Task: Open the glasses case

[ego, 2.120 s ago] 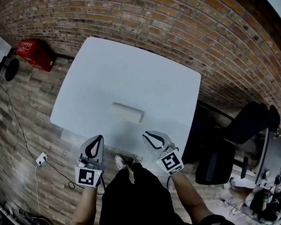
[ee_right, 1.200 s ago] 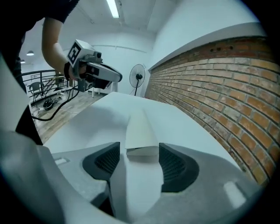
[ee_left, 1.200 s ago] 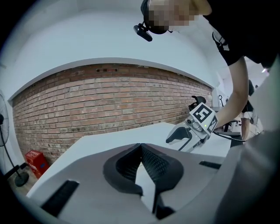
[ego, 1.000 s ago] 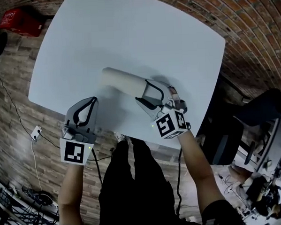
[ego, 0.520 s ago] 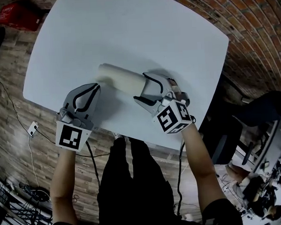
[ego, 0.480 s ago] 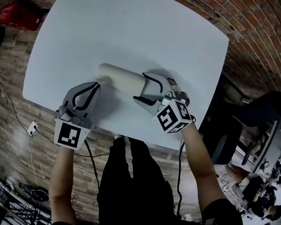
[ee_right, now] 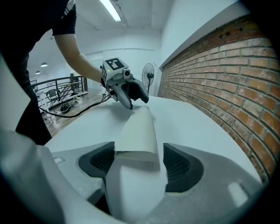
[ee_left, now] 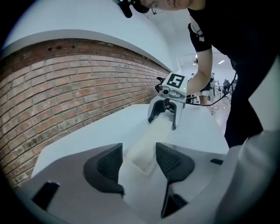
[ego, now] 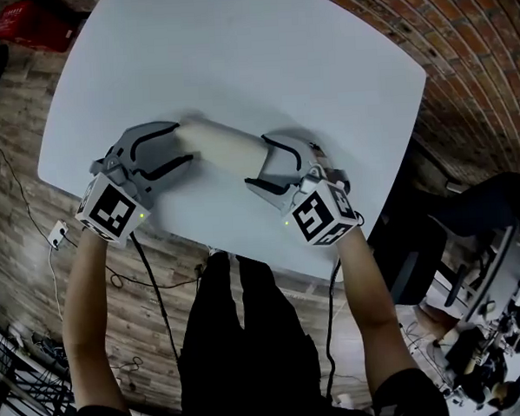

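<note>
The glasses case (ego: 223, 149) is long and creamy white. It lies flat on the white bench (ego: 235, 56), nearer the edge where the person stands. Its lid is down.

The left tool (ego: 185, 142) is at the left end of the case. Its jaws have just been opening. They stand apart now, and the end of the case sits between the two dark pads (ee_left: 109, 164). The pads do not squeeze it.

The right tool (ego: 256, 162) is at the other end of the case. Its jaws have just been opening too and now stand very wide. The right end of the case lies between its pads (ee_right: 179, 164). One pad is right up against the case and the other has a small gap. It does not grip the case.

The two tools point toward each other along the case.

A brick wall (ego: 459, 27) runs behind the bench. The floor (ego: 16, 207) is wood, and a red box (ego: 33, 23) sits on it by the far corner.
</note>
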`<action>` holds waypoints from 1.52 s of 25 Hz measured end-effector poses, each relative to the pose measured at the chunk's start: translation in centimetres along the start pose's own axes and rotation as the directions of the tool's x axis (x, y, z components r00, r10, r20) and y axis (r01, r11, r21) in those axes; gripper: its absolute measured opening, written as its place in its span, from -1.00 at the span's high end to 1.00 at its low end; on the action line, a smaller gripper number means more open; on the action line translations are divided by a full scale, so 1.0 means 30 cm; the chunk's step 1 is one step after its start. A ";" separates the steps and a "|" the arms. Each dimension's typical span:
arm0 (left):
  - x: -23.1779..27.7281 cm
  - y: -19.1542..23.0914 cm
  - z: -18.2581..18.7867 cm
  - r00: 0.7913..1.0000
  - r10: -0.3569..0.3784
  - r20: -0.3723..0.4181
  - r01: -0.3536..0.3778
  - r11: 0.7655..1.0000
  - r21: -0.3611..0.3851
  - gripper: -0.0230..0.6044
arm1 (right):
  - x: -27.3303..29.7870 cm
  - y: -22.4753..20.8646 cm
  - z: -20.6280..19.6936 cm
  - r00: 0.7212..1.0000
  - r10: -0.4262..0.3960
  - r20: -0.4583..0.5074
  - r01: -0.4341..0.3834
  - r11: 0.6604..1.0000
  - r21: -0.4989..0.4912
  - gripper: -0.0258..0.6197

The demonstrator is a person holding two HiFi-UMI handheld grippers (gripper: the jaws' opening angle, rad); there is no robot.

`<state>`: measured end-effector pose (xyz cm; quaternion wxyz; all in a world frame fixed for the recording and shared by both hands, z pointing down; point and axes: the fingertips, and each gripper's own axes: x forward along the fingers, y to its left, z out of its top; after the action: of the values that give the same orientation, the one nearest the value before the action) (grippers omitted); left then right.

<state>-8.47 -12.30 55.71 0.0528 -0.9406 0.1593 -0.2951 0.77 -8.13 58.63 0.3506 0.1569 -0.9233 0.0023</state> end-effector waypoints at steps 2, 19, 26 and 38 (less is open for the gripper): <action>0.004 0.007 0.011 0.999 -0.048 -0.010 0.048 0.999 0.023 0.10 | -0.001 -0.003 -0.001 1.000 -0.002 0.003 0.002 1.000 0.006 -0.15; 0.085 0.001 -0.033 0.927 -0.368 -0.079 0.367 0.930 -0.018 0.02 | 0.003 0.001 0.001 1.000 0.002 0.008 -0.002 1.000 0.000 -0.15; 0.087 0.024 -0.008 0.931 -0.366 0.023 0.366 0.924 -0.116 0.07 | -0.003 0.001 -0.003 1.000 -0.002 0.009 0.002 1.000 0.007 -0.15; 0.084 0.024 -0.006 0.917 -0.396 0.045 0.398 0.907 -0.137 0.10 | -0.010 -0.018 -0.017 1.000 -0.010 0.016 0.009 0.999 0.044 -0.15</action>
<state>-6.82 -13.81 57.08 -0.0748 -0.9570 -0.0149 -0.2797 1.46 -8.51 58.77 0.3398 0.1690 -0.9250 0.0198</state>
